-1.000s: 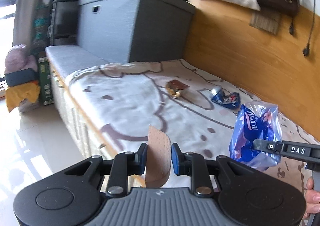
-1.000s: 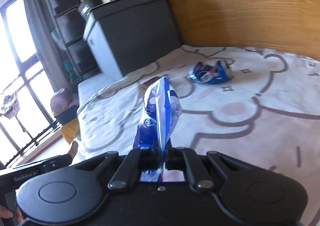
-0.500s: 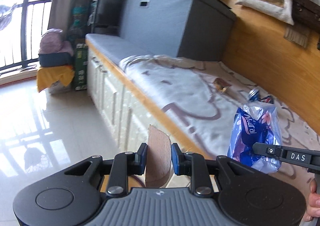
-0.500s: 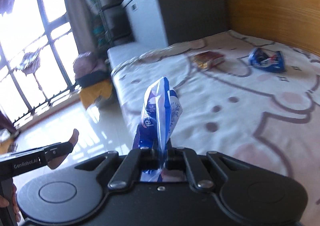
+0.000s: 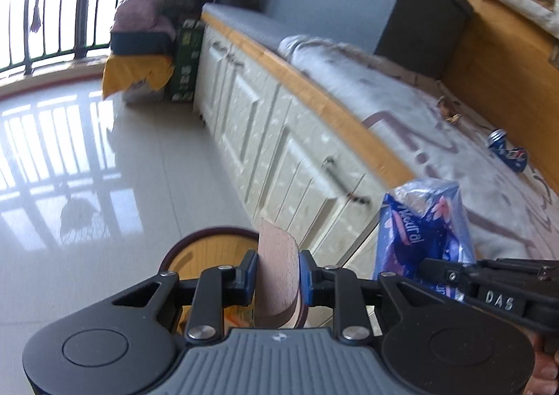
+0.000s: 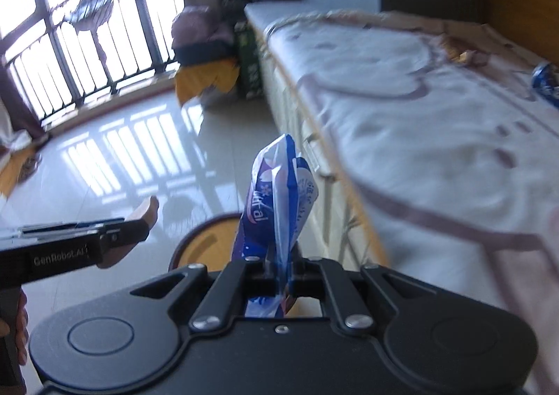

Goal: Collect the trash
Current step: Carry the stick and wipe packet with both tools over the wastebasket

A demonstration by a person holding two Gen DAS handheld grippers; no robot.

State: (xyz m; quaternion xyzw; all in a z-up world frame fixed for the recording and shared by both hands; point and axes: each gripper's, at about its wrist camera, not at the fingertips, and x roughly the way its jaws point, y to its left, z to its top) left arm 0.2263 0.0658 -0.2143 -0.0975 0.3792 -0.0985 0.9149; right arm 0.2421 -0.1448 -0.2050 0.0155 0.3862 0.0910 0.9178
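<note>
Left wrist view: my left gripper (image 5: pixel 278 274) clamps a curled cardboard scrap (image 5: pixel 277 276), my right gripper (image 6: pixel 279 276) pinches a blue wrapper (image 6: pixel 276 206), both near the round bin (image 5: pixel 209 248). Crushed can (image 5: pixel 506 150) and brown wrapper (image 5: pixel 449 112) remain on the bed.

The pale tiled floor (image 5: pixel 104 157) is glossy and mirror-smooth. The crinkled blue plastic wrapper (image 5: pixel 424 237) shines, while the curved tan cardboard strip (image 5: pixel 277 272) looks matt. The far bench's soft printed cloth blanket (image 6: pixel 436 122) and wooden edge (image 5: pixel 314 94) look dull.
</note>
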